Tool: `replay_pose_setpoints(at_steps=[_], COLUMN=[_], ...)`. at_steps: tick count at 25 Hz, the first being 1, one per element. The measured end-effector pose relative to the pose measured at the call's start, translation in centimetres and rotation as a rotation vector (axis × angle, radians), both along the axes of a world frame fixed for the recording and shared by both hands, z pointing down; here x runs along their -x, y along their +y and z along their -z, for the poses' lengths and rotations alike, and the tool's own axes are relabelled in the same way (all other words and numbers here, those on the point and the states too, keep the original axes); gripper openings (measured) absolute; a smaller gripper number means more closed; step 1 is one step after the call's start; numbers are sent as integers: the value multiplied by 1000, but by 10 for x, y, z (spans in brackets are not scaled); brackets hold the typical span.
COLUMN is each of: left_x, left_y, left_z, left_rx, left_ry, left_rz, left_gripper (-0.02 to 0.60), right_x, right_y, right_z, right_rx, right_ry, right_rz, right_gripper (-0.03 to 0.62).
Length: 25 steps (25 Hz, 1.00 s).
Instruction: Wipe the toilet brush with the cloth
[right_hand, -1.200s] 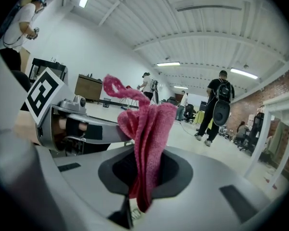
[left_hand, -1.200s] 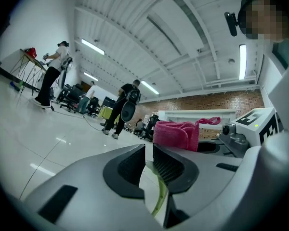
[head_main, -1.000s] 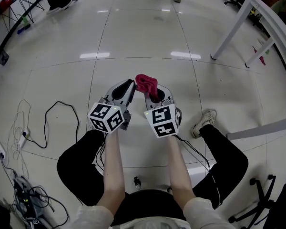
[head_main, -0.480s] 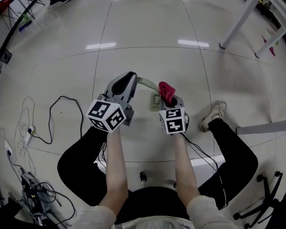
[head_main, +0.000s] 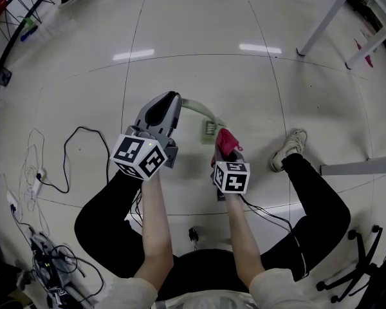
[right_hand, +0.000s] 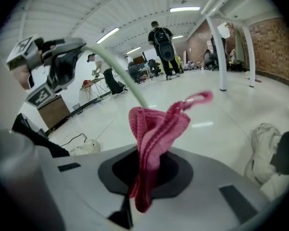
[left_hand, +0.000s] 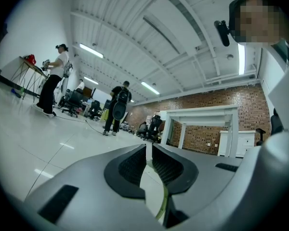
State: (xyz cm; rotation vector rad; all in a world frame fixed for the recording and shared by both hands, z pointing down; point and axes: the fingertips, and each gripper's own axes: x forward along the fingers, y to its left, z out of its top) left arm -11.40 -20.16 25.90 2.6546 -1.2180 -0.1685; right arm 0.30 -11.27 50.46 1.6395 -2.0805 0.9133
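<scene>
My left gripper [head_main: 175,98] points level and is shut on the end of the toilet brush's pale green handle [head_main: 196,108]. The handle curves right and down to the small brush head [head_main: 209,129] just above the floor. In the left gripper view, the handle [left_hand: 150,186] shows as a thin strip pinched between the jaws. My right gripper [head_main: 224,148] sits lower and nearer my body, shut on a pink cloth [head_main: 226,140] that sticks up out of its jaws [right_hand: 154,129]. The cloth is close beside the brush head; contact cannot be told. The right gripper view shows the left gripper [right_hand: 62,61] and the handle [right_hand: 125,81] up left.
I sit with black-trousered legs apart, a pale shoe [head_main: 284,156] at right. A black cable [head_main: 83,147] loops on the glossy floor at left, with a tangle of wires [head_main: 35,250] lower left. White table legs [head_main: 328,15] stand far right. People stand far off [left_hand: 116,105].
The right gripper with the pink cloth has dropped and come back toward my body, uncovering the brush handle and head. The left gripper has held still on the handle.
</scene>
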Motion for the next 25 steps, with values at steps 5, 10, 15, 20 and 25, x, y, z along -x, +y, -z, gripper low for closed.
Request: replay_pose_setpoints(at_steps=[5,10,15,20,25], left_x=[-1,-2,0,1,-2], left_y=[1,1,1,1,1], left_z=[1,0,0,-1,-1], left_rx=[5,8,4,11,15], left_ry=[1,23,13,15,11], left_rz=[-5,-5,-12,-15,-33], left_gripper=[44,44,44,44,44], right_x=[47,41,40,60,95], right_y=[-5,-37,-55,-68,-66], right_z=[-22,-23,11,85,159], right_rx=[81,104,-4,-224,-433], right_ry=[-64,-184,-111,-41,23], right_rz=[-26,-215,-167,-29,195], right_gripper=[32,32,31,32,32])
